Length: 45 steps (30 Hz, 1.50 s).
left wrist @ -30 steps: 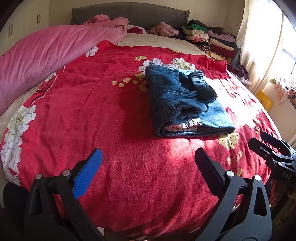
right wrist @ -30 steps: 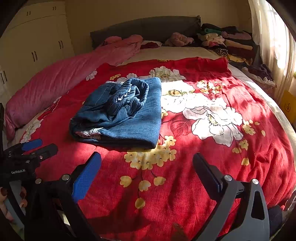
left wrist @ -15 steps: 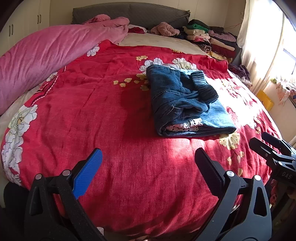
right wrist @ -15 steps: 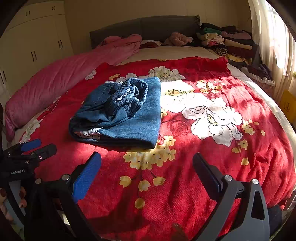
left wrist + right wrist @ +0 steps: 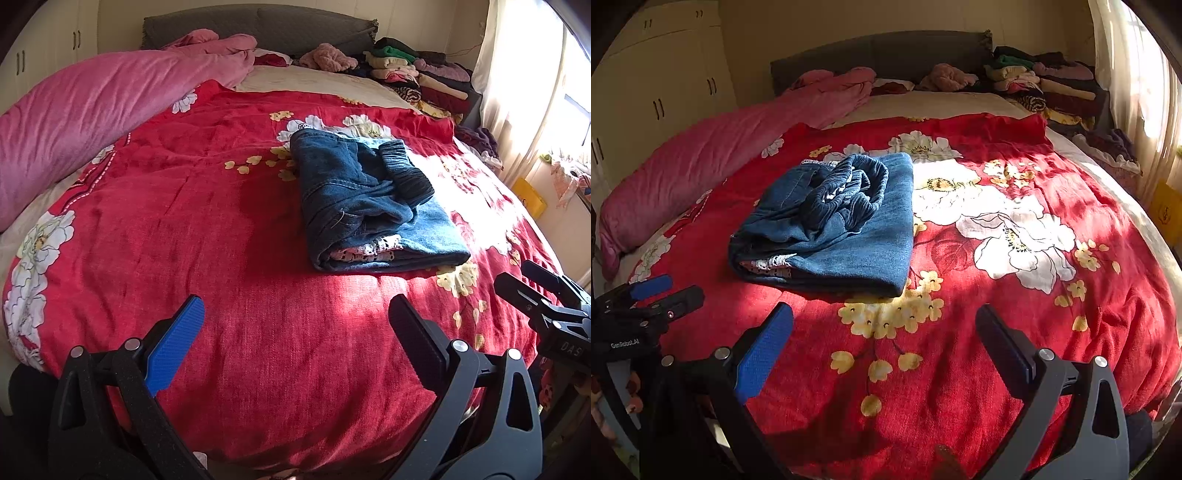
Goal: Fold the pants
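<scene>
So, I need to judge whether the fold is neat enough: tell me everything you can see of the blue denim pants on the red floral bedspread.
The blue denim pants lie folded into a thick, roughly rectangular bundle on the red floral bedspread, partly in sunlight. A gathered, ribbed elastic waistband sits bunched and rumpled on top rather than flat. At the near folded edge, a strip of white patterned lining peeks out between the layers. Stitched seams show along one side. Only the bedspread touches them; both grippers stand open, clear of the cloth.
</scene>
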Each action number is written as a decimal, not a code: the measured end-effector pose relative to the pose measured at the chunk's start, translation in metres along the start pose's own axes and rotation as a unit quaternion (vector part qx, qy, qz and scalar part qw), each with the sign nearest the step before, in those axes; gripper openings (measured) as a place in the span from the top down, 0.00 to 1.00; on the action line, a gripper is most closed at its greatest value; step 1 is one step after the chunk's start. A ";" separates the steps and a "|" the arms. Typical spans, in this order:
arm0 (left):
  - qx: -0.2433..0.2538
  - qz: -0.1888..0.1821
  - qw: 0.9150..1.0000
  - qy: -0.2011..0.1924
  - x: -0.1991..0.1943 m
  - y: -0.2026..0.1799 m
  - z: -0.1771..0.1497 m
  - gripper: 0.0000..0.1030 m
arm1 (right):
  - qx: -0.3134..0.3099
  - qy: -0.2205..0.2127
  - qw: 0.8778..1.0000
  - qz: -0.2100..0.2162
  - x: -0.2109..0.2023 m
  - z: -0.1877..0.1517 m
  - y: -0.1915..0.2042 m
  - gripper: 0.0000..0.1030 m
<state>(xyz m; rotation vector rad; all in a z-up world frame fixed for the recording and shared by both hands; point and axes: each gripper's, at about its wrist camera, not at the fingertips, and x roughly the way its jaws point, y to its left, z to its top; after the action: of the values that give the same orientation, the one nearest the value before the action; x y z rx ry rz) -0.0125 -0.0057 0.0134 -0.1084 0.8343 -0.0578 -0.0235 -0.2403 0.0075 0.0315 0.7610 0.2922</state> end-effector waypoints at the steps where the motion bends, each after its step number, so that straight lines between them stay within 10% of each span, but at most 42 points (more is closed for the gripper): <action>1: 0.000 -0.001 1.000 0.000 0.000 -0.001 0.000 0.09 | 0.000 0.000 1.000 0.000 0.000 0.000 0.000 0.04; 33: -0.012 -0.007 1.000 0.011 0.000 0.000 0.002 0.09 | -0.004 0.004 1.000 -0.005 -0.001 -0.002 -0.001 0.04; 41: -0.085 0.026 0.996 0.026 0.016 0.062 0.020 0.09 | 0.016 0.011 1.000 -0.020 0.010 0.018 -0.035 0.04; 45: -0.107 0.102 0.989 0.025 0.037 0.127 0.062 0.09 | 0.048 0.020 0.997 -0.051 0.022 0.054 -0.101 0.04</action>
<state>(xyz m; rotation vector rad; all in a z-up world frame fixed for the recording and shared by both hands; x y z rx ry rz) 0.0594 0.1210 0.0130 -0.2231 0.8956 0.2227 0.0534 -0.3271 0.0183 0.0771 0.8123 0.1602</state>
